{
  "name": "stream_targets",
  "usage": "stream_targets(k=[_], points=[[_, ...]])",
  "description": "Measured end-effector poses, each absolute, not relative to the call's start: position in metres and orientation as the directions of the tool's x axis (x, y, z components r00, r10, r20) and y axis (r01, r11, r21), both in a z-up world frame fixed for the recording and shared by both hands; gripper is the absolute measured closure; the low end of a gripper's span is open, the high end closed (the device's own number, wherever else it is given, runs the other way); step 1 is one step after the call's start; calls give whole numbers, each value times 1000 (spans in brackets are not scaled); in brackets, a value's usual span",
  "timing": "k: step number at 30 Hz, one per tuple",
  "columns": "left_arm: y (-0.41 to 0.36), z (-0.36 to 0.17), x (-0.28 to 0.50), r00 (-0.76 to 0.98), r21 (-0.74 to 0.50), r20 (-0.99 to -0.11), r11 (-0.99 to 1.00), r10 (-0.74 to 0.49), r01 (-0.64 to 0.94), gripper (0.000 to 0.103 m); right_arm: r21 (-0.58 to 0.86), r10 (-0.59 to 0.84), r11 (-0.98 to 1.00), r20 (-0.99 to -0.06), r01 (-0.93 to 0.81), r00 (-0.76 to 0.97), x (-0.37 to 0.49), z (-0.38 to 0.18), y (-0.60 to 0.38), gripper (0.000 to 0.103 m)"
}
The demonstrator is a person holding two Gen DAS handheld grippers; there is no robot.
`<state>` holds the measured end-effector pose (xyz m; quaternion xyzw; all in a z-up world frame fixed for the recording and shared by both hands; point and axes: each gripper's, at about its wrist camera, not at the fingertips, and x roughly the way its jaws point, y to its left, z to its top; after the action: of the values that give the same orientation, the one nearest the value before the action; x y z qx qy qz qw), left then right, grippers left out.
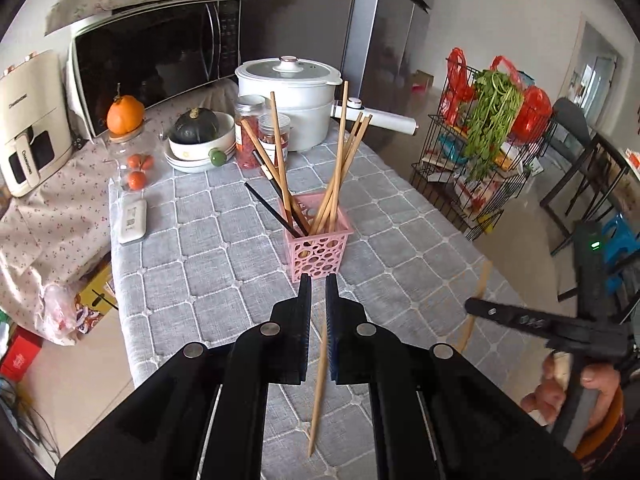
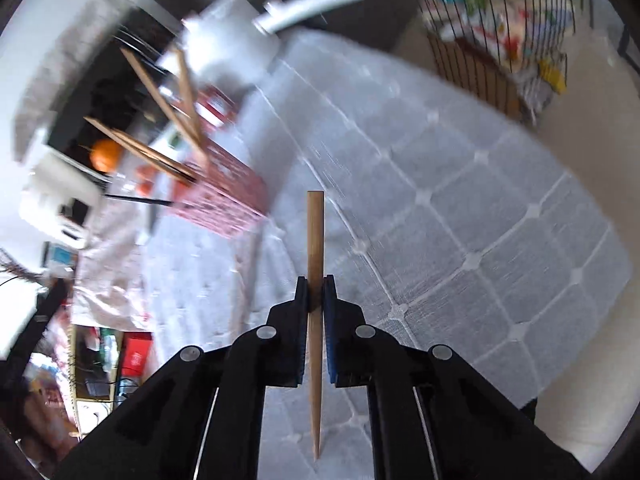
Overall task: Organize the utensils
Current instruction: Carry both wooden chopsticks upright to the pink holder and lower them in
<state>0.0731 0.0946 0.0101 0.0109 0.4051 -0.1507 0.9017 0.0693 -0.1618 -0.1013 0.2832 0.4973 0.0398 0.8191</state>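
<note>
left tongs [image 1: 318, 280] clamped, angled down; right tongs [image 2: 316, 282] clamped, hand [image 1: 576, 396] gripping handle.

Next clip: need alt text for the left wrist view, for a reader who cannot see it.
The left tongs, shut, point down at a grey quilted tablecloth toward a pink perforated holder full of chopsticks. One wooden chopstick lies on the cloth below them. At lower right, a hand holds the right tongs; kitchen appliances stand behind.
</note>
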Motion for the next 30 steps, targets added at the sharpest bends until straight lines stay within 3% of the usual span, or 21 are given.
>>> stream_targets(k=[4,6,7,8,9,13,18,19,22,26,30], points=[[83,-9,78,527,-135,-797,936,-297,325,96,549,374,818,-734,171,567,56,-70,-176,95],[64,-35,87,450,-108,-854,935,-261,338,83,572,391,804,-714,163,581,54,-64,-181,95],[47,-58,94,386,-77,-895,929,-224,361,67,571,384,804,-710,164,591,52,-62,-183,95],[39,-73,100,355,-66,-912,927,-207,370,59,566,374,807,-710,167,597,49,-61,-184,95],[30,-90,107,323,-50,-929,928,-179,370,59,559,361,811,-712,174,603,49,-61,-186,95],[5,-145,149,254,16,-965,950,-67,313,61,568,366,801,-716,190,595,54,-68,-193,95],[-7,-173,190,258,53,-966,965,-15,255,61,578,385,794,-717,188,581,59,-74,-200,95],[-7,-173,192,270,49,-963,965,-23,257,64,580,387,793,-716,186,581,60,-74,-201,95],[-9,-171,190,265,23,-962,956,-58,292,94,583,396,792,-716,181,576,60,-76,-204,95],[-2,-163,170,300,8,-950,950,-91,311,97,598,415,781,-710,178,569,58,-76,-207,95],[26,-115,133,400,-122,-883,944,-244,305,97,602,420,782,-700,160,578,54,-70,-204,95]])
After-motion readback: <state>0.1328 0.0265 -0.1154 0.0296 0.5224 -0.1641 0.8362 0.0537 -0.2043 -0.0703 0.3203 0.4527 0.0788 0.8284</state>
